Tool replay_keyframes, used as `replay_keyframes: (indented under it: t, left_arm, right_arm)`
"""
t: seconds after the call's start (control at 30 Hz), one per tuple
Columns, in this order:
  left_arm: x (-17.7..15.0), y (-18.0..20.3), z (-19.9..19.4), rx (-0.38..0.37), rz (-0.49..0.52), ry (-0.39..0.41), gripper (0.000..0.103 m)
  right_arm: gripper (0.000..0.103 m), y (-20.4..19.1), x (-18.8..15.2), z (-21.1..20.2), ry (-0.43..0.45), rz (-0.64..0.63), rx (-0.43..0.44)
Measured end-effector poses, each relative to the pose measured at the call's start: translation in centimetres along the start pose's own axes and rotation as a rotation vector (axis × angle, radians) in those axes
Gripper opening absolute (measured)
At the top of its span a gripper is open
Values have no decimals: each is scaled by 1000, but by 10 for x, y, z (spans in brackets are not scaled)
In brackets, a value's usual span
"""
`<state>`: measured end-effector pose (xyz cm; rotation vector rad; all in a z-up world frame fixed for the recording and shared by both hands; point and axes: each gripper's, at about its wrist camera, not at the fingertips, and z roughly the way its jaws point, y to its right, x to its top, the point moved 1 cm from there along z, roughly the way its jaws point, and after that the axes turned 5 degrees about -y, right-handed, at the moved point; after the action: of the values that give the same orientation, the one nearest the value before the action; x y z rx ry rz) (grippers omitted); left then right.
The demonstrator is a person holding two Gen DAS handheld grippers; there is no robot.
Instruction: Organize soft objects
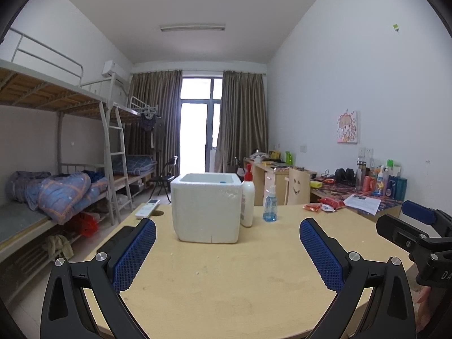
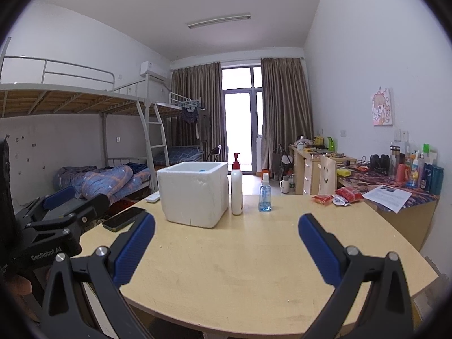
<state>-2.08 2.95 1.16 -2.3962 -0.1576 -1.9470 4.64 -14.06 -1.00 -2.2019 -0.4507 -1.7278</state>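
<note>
Foam box [image 1: 207, 207] first: I'd bring both spread, empty grippers [image 1: 227, 257] [image 2: 226, 250] forward low over the tabletop [image 1: 240, 276], its contents probably soft but barely visible

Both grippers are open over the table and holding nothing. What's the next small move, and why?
Probably ease the right gripper forward toward the red snack packets at the table's far right. Those look like the only soft things on it, while the white foam box stands open-topped beside the lotion bottle, apparently ready to take them.
</note>
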Motion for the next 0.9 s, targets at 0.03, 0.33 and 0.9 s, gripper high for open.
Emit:
replay_keyframes:
  t: [0.03,0.33,0.9]
  left_arm:
    - [-1,0,-1,7,5,1,102]
    - [-6,4,-3,-9,16,-16,102]
    - [-6,13,-2,-10,36,-21,102]
  right_arm:
    - [103,-1,-2,0,-5,-1,-5]
    - [103,-6,-12,1,-25,-2,1]
    - [103,-2,-14,0,-34,15,-3]
